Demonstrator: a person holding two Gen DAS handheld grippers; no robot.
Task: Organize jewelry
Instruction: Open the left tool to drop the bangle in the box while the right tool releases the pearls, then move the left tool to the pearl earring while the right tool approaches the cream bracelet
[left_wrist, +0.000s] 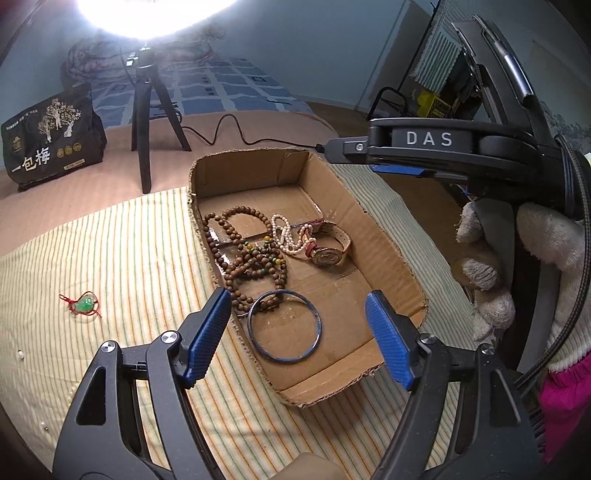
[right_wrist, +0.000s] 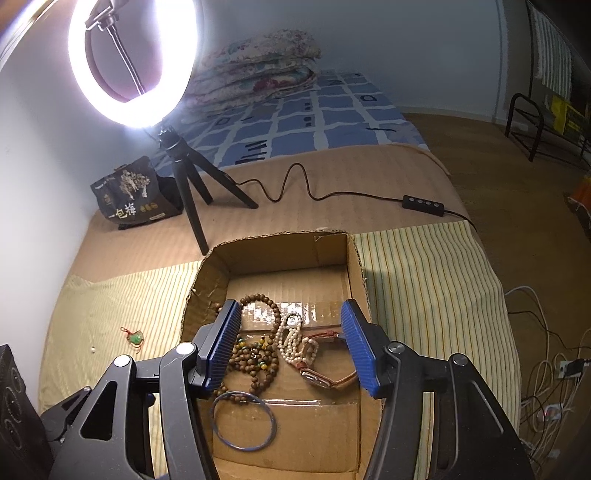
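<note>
A shallow cardboard box (left_wrist: 391, 236) (right_wrist: 207, 280) lies on a striped cloth. In it lie brown wooden bead strings (left_wrist: 251, 254) (right_wrist: 258, 354), a pearl strand (left_wrist: 291, 236) (right_wrist: 291, 339), a watch with a tan strap (left_wrist: 328, 253) (right_wrist: 321, 378) and a blue bangle (left_wrist: 284, 326) (right_wrist: 243, 421). A green pendant on red cord (left_wrist: 84, 303) (right_wrist: 135, 338) lies on the cloth left of the box. My left gripper (left_wrist: 297, 334) is open and empty above the box's near end. My right gripper (right_wrist: 290, 349) is open and empty above the box; its body also shows in the left wrist view (left_wrist: 428, 144).
A ring light on a black tripod (left_wrist: 146, 122) (right_wrist: 192, 177) stands behind the box, its cable and switch (right_wrist: 423, 205) trailing right. A dark printed bag (left_wrist: 51, 136) (right_wrist: 133, 192) sits at the back left. Small loose pearls (left_wrist: 21, 355) (right_wrist: 93, 348) lie on the cloth.
</note>
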